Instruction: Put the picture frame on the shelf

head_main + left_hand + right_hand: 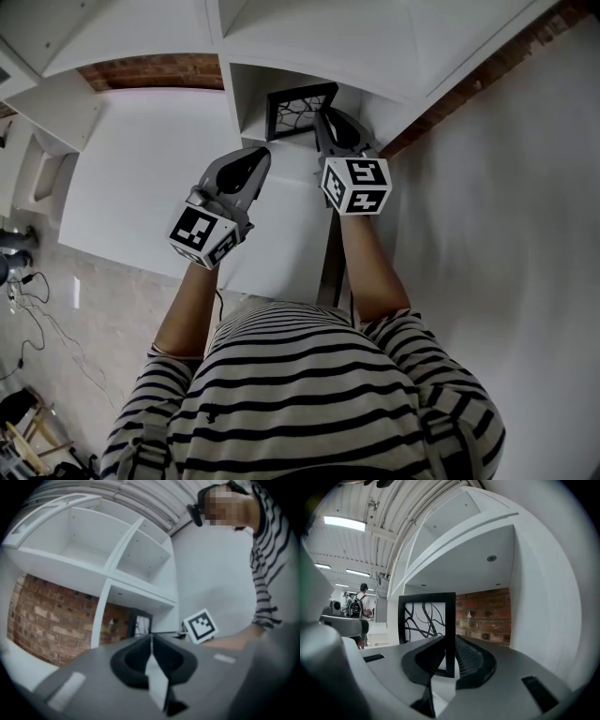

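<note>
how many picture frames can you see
1. The picture frame is upright inside a shelf compartment, its edge clamped by the right gripper. Some compartments are out of view.

In the head view the right gripper (327,122) covers the lower right corner of the picture frame (296,112), its own body hides the frame's bottom edge in the right gripper view, and the left gripper view shows the frame small and blurred.

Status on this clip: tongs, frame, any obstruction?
Right tongs shut on picture frame, at its edge. Left tongs shut, empty, outside the bay. Frame upright inside shelf bay, not yet released. No obstruction seen.
</note>
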